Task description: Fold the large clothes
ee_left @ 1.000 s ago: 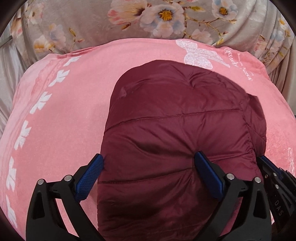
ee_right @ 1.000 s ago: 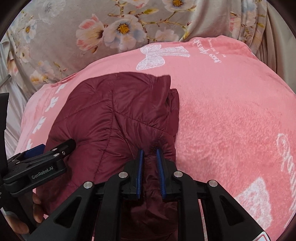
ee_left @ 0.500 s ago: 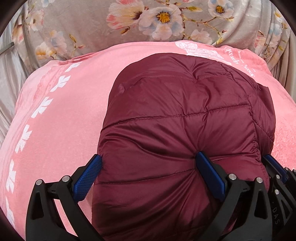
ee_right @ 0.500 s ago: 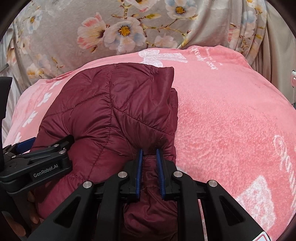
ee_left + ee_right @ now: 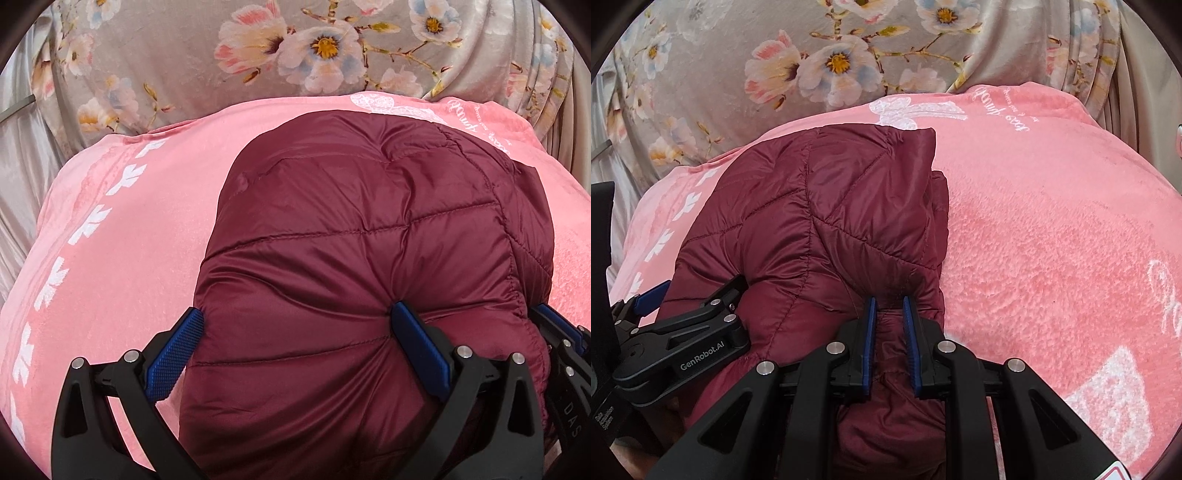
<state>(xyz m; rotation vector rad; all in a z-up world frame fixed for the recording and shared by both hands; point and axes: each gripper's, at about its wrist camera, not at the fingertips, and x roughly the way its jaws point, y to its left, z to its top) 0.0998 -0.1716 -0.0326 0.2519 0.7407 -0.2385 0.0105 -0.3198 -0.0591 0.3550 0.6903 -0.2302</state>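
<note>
Jacket: maroon quilted puffer jacket, folded into a thick bundle, lying on the pink blanket; near end bunched up at both grippers, far end reaching almost to the white butterfly print.
Jacket surface: shiny, stitched in panels; puckers radiate from the blue pad pressed into it in the left wrist view.
Jacket edge: a flap corner sticks up at the far right side, w/ a narrower layer showing just beside it.
Right gripper: right gripper at the jacket's near right edge, jaws narrow, clamped on a pinch of maroon fabric between the blue pads.
Left gripper: left gripper at the jacket's near left side, jaws wide, straddling the bundle; one pad against the jacket's left edge, other pad dug into the top. Cannot tell if it's actually gripping.
Gripper spacing: the two sit just beside each other across the jacket's near end.
Blanket: pink blanket under the jacket, fuzzy, bare to the jacket's right and left; white leaf border on the left, white script beyond the jacket.
Backdrop: grey floral fabric beyond the jacket, past the blanket's far edge.
</note>
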